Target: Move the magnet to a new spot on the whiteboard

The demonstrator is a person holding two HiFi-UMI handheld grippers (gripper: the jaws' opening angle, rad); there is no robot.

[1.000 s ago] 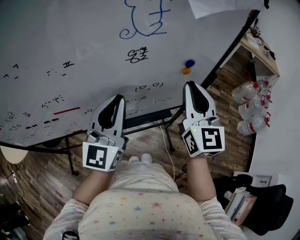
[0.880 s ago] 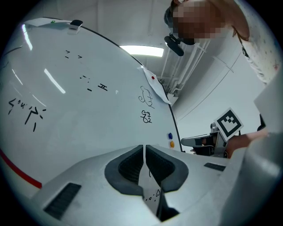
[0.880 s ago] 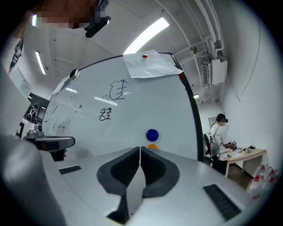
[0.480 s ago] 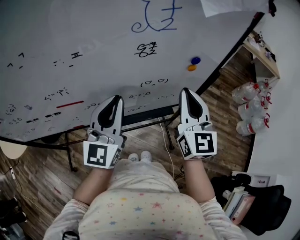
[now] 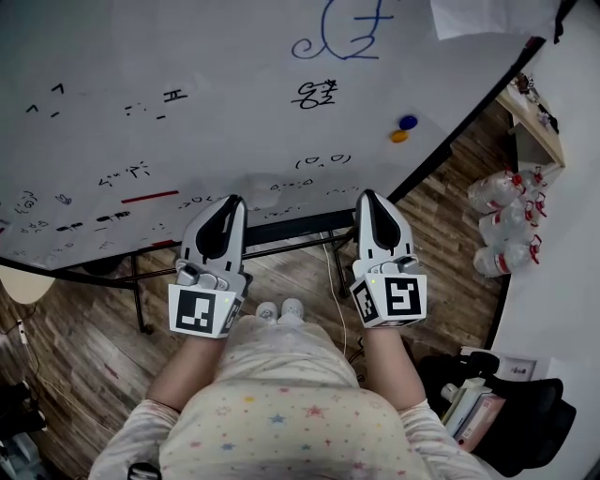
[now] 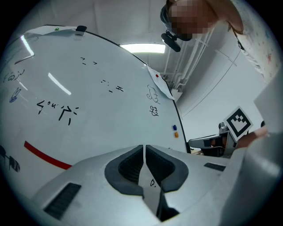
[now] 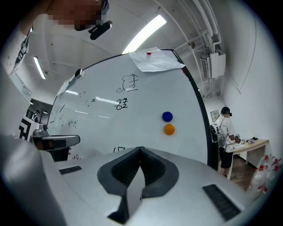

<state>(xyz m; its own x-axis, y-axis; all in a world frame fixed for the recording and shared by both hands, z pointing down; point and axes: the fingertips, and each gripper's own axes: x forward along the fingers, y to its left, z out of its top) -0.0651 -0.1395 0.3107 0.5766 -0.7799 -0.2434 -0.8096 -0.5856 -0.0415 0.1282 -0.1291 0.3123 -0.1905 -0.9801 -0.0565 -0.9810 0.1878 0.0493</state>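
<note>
Left gripper (image 5: 233, 200) and right gripper (image 5: 367, 195) are both clenched and empty, side by side before the whiteboard (image 5: 225, 122). Farther off, at 1 o'clock from the right gripper, an orange magnet (image 5: 399, 137) sits just beside a blue magnet (image 5: 408, 123), apart from both grippers.

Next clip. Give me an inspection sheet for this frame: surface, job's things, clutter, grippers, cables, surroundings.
Surface: whiteboard on a stand, with pen marks and a red line; paper sheet at its top right.
Job's things: blue magnet just above orange magnet, on the board's right part, neither gripped.
Clutter: bottles on the floor at right; bag lower right.
Grippers: left gripper and right gripper both shut, empty, pointing at the board, not touching it.
Cables: white cable on the floor below the board.
Surroundings: wooden floor; desk at right, a person standing by it.
</note>
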